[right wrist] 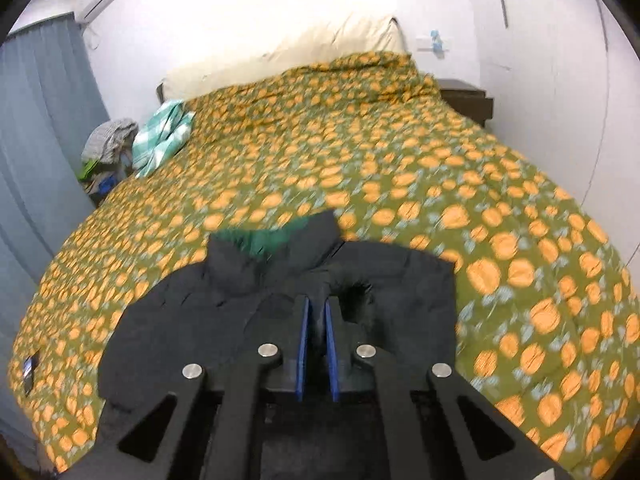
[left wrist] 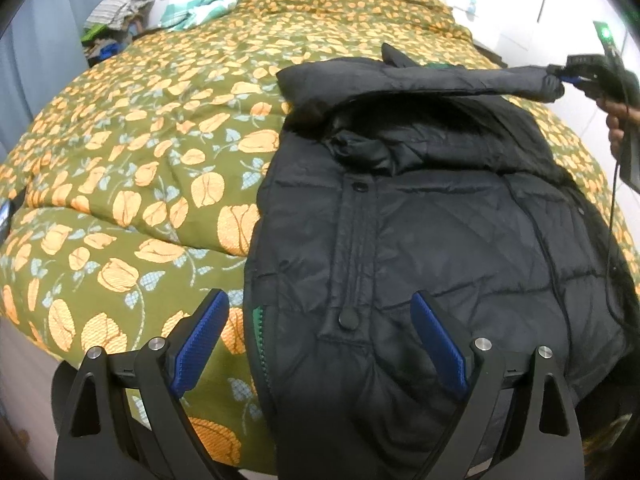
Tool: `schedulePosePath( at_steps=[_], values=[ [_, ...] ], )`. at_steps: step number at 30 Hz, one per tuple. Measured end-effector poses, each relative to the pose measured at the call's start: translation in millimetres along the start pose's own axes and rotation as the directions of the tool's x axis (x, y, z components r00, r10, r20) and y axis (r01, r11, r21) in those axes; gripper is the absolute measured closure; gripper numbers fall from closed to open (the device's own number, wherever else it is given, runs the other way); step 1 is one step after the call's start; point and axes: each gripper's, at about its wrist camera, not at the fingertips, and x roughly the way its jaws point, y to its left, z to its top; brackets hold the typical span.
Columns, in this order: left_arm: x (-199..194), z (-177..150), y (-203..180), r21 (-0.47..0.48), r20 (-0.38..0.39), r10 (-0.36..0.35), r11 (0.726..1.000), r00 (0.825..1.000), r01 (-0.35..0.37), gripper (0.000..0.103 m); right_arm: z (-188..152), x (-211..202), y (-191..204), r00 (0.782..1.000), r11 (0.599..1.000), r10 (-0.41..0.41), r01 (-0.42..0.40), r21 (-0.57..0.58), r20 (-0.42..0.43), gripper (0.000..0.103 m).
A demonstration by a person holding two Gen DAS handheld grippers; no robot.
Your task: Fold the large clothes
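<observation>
A black puffer jacket point(left wrist: 420, 240) lies front up on the bed, its green lining point(right wrist: 272, 240) showing at the collar. My left gripper point(left wrist: 318, 298) hangs open over the jacket's lower front, with the blue pads point(left wrist: 200, 340) apart and nothing between them. My right gripper point(right wrist: 318, 304) is shut on the cuff of one black sleeve point(left wrist: 440, 80). In the left wrist view that sleeve is stretched out above the hood toward the right gripper point(left wrist: 568, 78), which a hand point(left wrist: 618, 120) holds at the far right.
The bed is covered by an olive quilt with orange flowers point(left wrist: 140, 140). A green checked cloth point(left wrist: 200, 0) and a pile of clothes point(left wrist: 116, 12) sit at its far left corner. Pillows point(right wrist: 320, 44), a dark nightstand point(right wrist: 466, 98) and a grey curtain point(right wrist: 36, 140) border the bed.
</observation>
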Motion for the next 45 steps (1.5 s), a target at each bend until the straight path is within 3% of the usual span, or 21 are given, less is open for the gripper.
schedulePosePath(
  at_steps=[4, 6, 7, 8, 11, 16, 18, 21, 24, 26, 29, 33, 39, 43, 45],
  values=[
    [10, -1, 0, 0.014, -0.030, 0.005, 1.000, 1.000, -0.005, 0.010, -37, 45, -19, 0.985, 0.995, -0.097, 0.092, -0.042, -0.144, 0.097],
    [14, 0, -1, 0.024, -0.048, 0.002, 1.000, 0.999, -0.001, 0.010, -57, 64, -29, 0.967, 0.994, -0.110, 0.104, -0.037, -0.228, 0.093],
    [13, 4, -3, 0.033, -0.047, 0.000, 0.999, 0.999, 0.001, 0.010, -67, 68, -34, 0.959, 0.994, -0.108, 0.107, -0.019, -0.262, 0.087],
    [12, 9, -4, 0.040, -0.039, -0.005, 0.999, 0.999, 0.006, 0.010, -71, 63, -37, 0.960, 0.993, -0.110, 0.115, 0.003, -0.256, 0.076],
    [7, 39, -10, 0.058, 0.009, -0.047, 0.997, 0.999, 0.047, 0.010, -72, 36, -38, 0.982, 0.996, -0.071, 0.079, 0.038, -0.177, 0.062],
    [24, 127, -33, 0.107, 0.100, -0.110, 0.989, 0.989, 0.099, 0.007, -57, 3, -17, 0.998, 1.000, 0.024, -0.025, -0.017, -0.049, 0.060],
    [42, 156, -38, 0.107, 0.129, -0.087, 0.992, 0.988, 0.073, 0.007, -50, 8, -1, 0.995, 0.994, 0.089, -0.092, -0.058, -0.052, 0.057],
    [90, 192, -41, 0.077, 0.090, -0.058, 0.996, 0.994, 0.051, 0.007, -51, 32, 18, 0.983, 0.980, 0.158, -0.167, -0.105, -0.095, 0.057],
    [147, 197, -33, 0.007, -0.030, -0.034, 0.999, 0.999, 0.034, 0.009, -67, 75, 17, 0.965, 0.986, 0.137, -0.155, -0.064, -0.223, 0.057],
    [180, 184, -25, -0.037, -0.105, -0.068, 0.997, 0.992, 0.064, 0.006, -79, 90, 12, 0.958, 0.986, 0.144, -0.159, -0.043, -0.250, 0.057],
    [189, 176, -19, -0.066, -0.102, -0.103, 0.993, 0.989, 0.097, 0.005, -84, 93, 10, 0.955, 0.986, 0.155, -0.166, -0.024, -0.254, 0.057],
    [172, 185, -27, -0.016, -0.110, -0.059, 0.998, 0.992, 0.058, 0.008, -86, 97, 7, 0.953, 0.986, 0.152, -0.164, -0.027, -0.261, 0.057],
    [144, 221, -28, -0.030, 0.023, -0.054, 0.998, 0.998, 0.055, 0.006, -92, 98, 4, 0.959, 0.987, 0.147, -0.158, -0.028, -0.241, 0.057],
    [194, 234, -15, -0.095, -0.063, -0.012, 0.995, 0.998, 0.006, 0.005, -94, 97, 8, 0.963, 0.988, 0.132, -0.147, -0.047, -0.236, 0.057],
    [221, 231, -5, -0.146, -0.124, -0.033, 0.989, 0.992, 0.014, 0.000, -95, 98, 8, 0.963, 0.988, 0.134, -0.149, -0.049, -0.234, 0.057]
  ],
)
